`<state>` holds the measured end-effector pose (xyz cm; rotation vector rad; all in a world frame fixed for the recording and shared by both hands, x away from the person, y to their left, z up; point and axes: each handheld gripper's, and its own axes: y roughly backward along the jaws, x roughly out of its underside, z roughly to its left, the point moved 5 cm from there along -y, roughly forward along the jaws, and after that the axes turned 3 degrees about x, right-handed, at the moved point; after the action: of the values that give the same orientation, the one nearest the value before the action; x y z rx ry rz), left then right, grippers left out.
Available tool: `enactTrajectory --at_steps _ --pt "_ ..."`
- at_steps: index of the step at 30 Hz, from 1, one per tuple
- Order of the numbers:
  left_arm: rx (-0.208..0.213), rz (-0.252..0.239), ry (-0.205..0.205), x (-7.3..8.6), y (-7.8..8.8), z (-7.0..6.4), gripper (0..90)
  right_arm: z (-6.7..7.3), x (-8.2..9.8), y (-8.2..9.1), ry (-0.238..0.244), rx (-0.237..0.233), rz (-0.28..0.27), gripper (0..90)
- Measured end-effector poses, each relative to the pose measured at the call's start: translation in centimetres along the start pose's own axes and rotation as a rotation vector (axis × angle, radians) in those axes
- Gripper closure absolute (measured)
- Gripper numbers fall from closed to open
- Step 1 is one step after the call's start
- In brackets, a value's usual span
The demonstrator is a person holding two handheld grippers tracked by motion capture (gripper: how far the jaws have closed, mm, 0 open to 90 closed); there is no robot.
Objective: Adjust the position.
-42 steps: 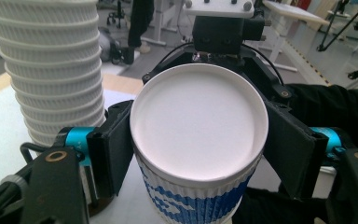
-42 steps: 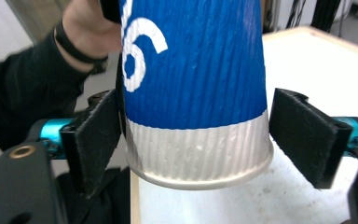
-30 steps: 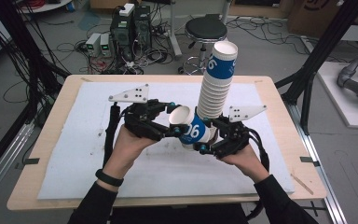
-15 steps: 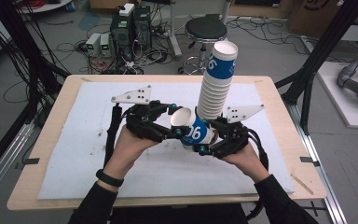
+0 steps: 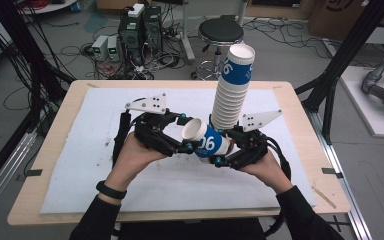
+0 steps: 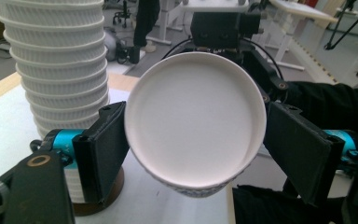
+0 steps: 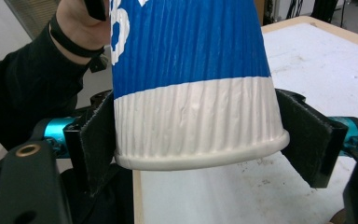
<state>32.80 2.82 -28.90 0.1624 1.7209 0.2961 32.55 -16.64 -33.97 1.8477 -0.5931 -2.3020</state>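
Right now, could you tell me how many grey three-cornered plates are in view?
2: one plate sits on the left gripper, the other plate on the right gripper beside the cup stack.

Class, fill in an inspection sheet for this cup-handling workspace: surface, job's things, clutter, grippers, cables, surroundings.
Surface: white mat on wooden table, faintly stained.
Job's things: upright cup stack; one blue-and-white cup held sideways.
Clutter: nothing seen.
Grippers: right gripper clamps the cup's base, jaws just been closing; left gripper around its mouth, jaws just been opening, contact unclear.
Cables: black cable trails from left gripper; loose floor cables.
Surroundings: stool, computer boxes behind table.
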Motion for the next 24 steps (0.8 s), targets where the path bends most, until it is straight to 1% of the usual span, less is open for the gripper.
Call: enactTrajectory --at_steps 2,4,6,7,10,11,12,13,14,16,19,20,21,23,24 --pt "0.001 0.028 -0.009 -0.01 0.08 -0.08 22.1 0.01 -0.03 0.08 -0.002 0.006 0.013 19.5" --pt "0.002 0.041 -0.015 -0.06 0.13 -0.18 22.1 -0.03 -0.04 0.17 0.002 0.005 0.029 19.5" --pt "0.003 0.049 -0.011 -0.04 0.09 -0.19 22.1 0.01 -0.03 0.18 -0.001 0.005 0.045 19.5" --pt "0.004 0.056 -0.010 0.01 0.06 -0.16 22.1 -0.02 0.01 0.16 0.007 0.003 0.055 19.5" --pt "0.007 0.080 -0.009 0.21 -0.16 -0.11 22.3 0.05 0.07 0.08 0.009 -0.001 0.078 19.6" --pt "0.012 0.086 -0.007 0.27 -0.25 -0.12 23.2 0.10 0.11 0.09 0.011 -0.003 0.089 19.6" --pt "0.019 0.098 -0.016 0.34 -0.24 -0.07 24.7 0.14 0.12 0.04 0.014 -0.002 0.092 19.6" --pt "0.026 0.099 -0.015 0.39 -0.29 -0.10 26.7 0.17 0.12 0.02 0.017 -0.004 0.098 19.6" --pt "0.028 0.094 -0.013 0.41 -0.32 -0.14 28.7 0.21 0.11 0.04 0.020 -0.007 0.102 19.6" --pt "0.031 0.088 -0.013 0.38 -0.24 -0.12 29.3 0.28 0.08 0.08 0.022 -0.001 0.106 19.4" --pt "0.039 0.056 -0.013 0.26 -0.15 -0.08 29.6 0.29 -0.07 0.18 0.021 -0.001 0.088 17.2" --pt "0.038 0.048 -0.013 0.22 -0.11 -0.03 29.6 0.31 -0.14 0.22 0.018 0.001 0.078 16.5" --pt "0.040 0.030 -0.009 0.16 -0.08 -0.01 29.6 0.25 -0.21 0.29 0.022 0.005 0.069 15.6" --pt "0.043 -0.009 -0.007 -0.01 0.05 -0.01 29.6 0.25 -0.45 0.49 0.014 0.011 0.036 15.1" --pt "0.045 -0.026 -0.012 -0.10 0.17 0.02 29.6 0.31 -0.59 0.65 0.001 0.005 0.016 14.9"
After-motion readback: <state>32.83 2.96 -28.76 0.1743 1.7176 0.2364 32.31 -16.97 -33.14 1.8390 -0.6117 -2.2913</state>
